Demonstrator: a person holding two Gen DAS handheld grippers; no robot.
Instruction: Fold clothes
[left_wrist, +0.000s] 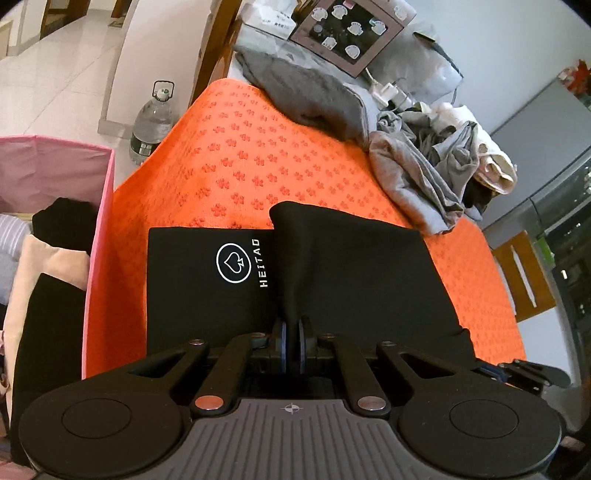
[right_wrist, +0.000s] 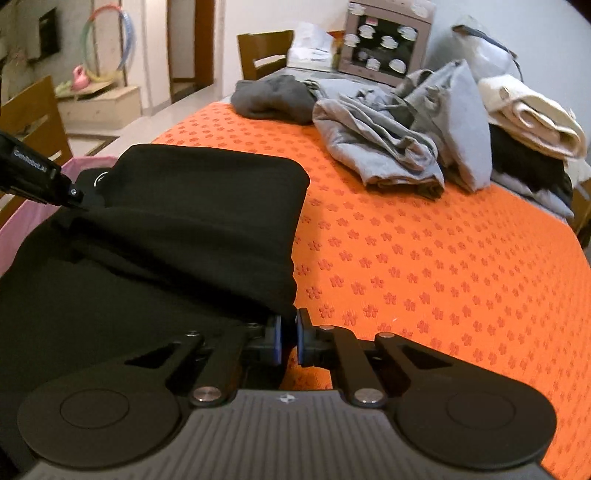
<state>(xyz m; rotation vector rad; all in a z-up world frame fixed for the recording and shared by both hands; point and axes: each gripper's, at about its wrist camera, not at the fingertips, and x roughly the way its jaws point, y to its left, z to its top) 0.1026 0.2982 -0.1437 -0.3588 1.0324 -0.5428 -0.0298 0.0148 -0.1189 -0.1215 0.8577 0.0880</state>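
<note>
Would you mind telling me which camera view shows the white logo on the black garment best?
The left wrist view: the logo, a spade in a circle with lettering, lies flat and fully visible on the black garment. The right wrist view shows only a sliver of the circle, hidden behind a raised fold.

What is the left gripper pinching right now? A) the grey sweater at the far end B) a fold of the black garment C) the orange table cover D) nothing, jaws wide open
B: in the left wrist view the left gripper has its jaws closed on a raised fold of the black garment, which lies on the orange table cover.
</note>
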